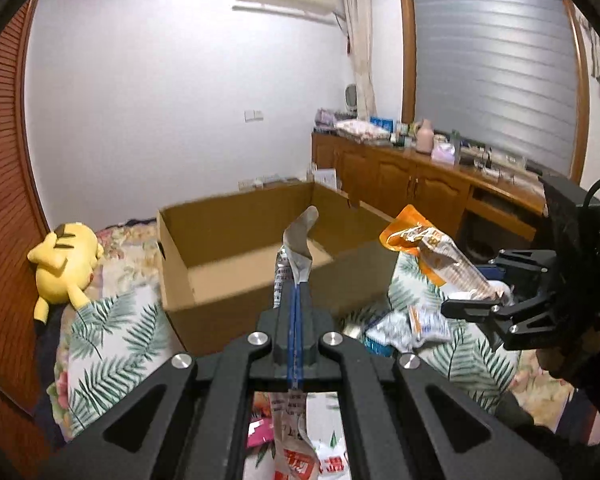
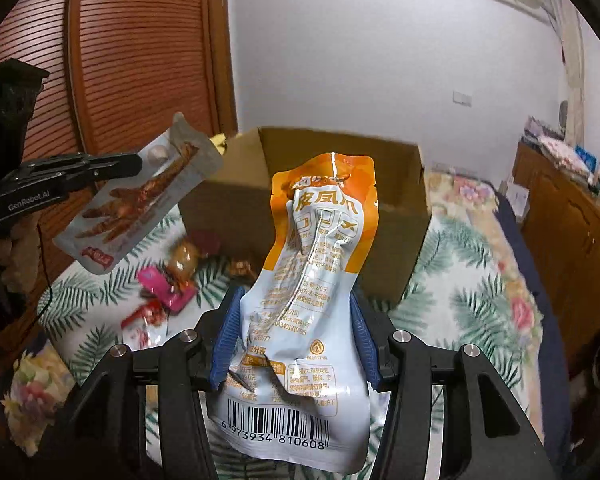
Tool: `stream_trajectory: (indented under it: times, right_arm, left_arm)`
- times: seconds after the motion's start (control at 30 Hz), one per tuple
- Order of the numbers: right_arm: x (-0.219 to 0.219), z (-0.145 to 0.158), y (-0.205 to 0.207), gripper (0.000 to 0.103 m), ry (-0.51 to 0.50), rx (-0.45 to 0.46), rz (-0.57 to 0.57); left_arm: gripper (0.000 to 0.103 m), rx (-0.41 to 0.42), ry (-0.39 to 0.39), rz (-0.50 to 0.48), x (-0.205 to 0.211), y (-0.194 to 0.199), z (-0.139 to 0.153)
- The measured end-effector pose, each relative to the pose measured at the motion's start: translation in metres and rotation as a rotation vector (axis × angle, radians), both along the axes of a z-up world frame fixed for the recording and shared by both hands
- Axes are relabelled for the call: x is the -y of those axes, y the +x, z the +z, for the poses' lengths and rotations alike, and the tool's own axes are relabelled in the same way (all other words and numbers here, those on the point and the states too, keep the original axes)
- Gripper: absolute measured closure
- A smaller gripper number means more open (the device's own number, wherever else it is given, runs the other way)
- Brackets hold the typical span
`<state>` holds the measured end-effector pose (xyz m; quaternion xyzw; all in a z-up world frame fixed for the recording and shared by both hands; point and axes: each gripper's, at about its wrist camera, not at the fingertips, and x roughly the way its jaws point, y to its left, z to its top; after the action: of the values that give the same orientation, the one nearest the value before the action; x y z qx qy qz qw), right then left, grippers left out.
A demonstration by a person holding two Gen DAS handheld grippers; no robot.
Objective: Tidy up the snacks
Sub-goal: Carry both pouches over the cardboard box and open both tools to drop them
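Snack packets are held aloft in both grippers above a bed, with an open cardboard box [image 1: 236, 256] standing on the leaf-printed bedspread [image 1: 112, 344] just beyond them. An orange-and-white pouch [image 2: 312, 280] printed with text and a barcode is clasped by the right gripper [image 2: 296, 340], its blue ribbed pads pressed against the pouch's crumpled sides. A flat silver packet [image 2: 140, 200] picturing chicken feet is pinched edge-on in the left gripper [image 1: 296, 300], whose jaws are clenched tight on it. More wrappers [image 2: 164, 288], pink, red and amber, are scattered loose on the bedspread in front of the box, blurred and hard to tell apart. The lower end of the silver packet is partly hidden behind the left gripper's black frame, and the inside of the box is seen only in part. Both packets are glossy, wrinkled film; the box is plain matt brown card with upright flaps. A yellow plush toy [image 1: 64, 264] is lying beside the box, against a slatted wooden door [image 2: 140, 52]
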<state>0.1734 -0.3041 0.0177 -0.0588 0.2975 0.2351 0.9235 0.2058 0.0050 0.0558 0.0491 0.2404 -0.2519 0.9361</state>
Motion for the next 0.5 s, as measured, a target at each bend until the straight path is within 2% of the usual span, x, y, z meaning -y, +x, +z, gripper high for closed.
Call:
stream_trajectory:
  times: [0.27, 0.5]
  right_arm:
    - [-0.015, 0.038, 0.043, 0.051, 0.002, 0.077, 0.039]
    - [-0.029, 0.05, 0.092, 0.051, 0.02, 0.091, 0.06]
  left_arm:
    - [0.103, 0.045, -0.009, 0.028, -0.001, 0.036, 0.031]
    - [0.103, 0.058, -0.009, 0.065, -0.003, 0.082, 0.045]
